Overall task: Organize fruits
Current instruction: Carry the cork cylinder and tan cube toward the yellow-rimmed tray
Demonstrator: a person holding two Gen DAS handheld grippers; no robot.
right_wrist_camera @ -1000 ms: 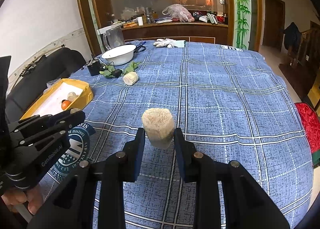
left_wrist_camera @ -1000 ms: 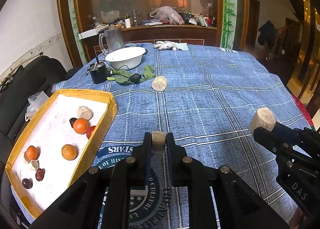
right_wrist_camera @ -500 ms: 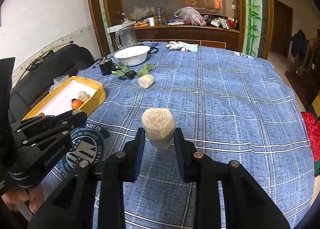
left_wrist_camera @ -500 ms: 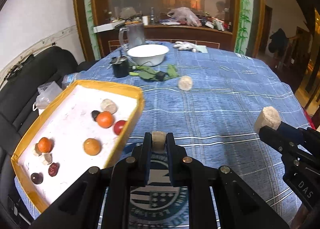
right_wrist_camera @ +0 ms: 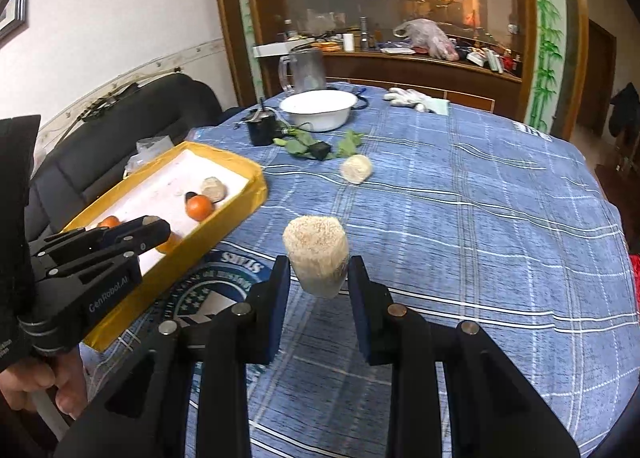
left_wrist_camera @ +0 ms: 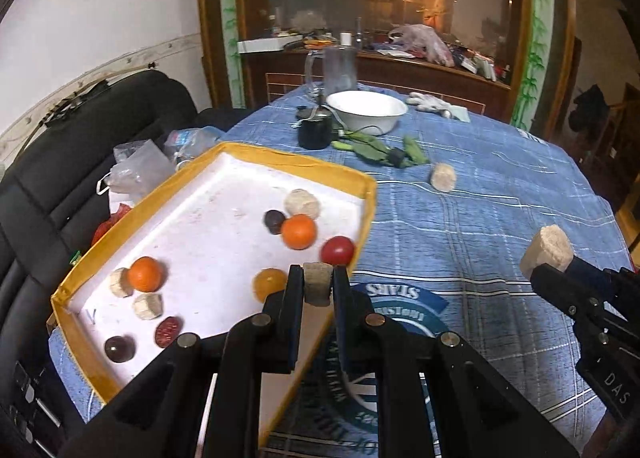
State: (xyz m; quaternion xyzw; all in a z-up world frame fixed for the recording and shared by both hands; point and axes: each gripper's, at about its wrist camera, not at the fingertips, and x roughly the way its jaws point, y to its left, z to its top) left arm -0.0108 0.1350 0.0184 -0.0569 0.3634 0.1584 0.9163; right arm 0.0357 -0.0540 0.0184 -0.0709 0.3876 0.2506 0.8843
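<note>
Blue checked tablecloth (left_wrist_camera: 500,225) across the whole table. At its left edge, yellow-rimmed tray (left_wrist_camera: 362,213) with a white floor, holding oranges (left_wrist_camera: 298,231), a red fruit (left_wrist_camera: 337,251), dark fruits and pale chunks. Far beyond it, white bowl (right_wrist_camera: 318,107) and glass mug (right_wrist_camera: 306,69). Right gripper (right_wrist_camera: 318,278) right of the tray, jaws narrow and clamped on a large pale chunk (right_wrist_camera: 316,254) that stands up past the fingertips. Left gripper (left_wrist_camera: 317,288) over the tray's near right corner, jaws nearly together, pinching a small tan piece (left_wrist_camera: 317,286) at the very tips. Loose pale chunk (left_wrist_camera: 443,177) lying farther off on the cloth
</note>
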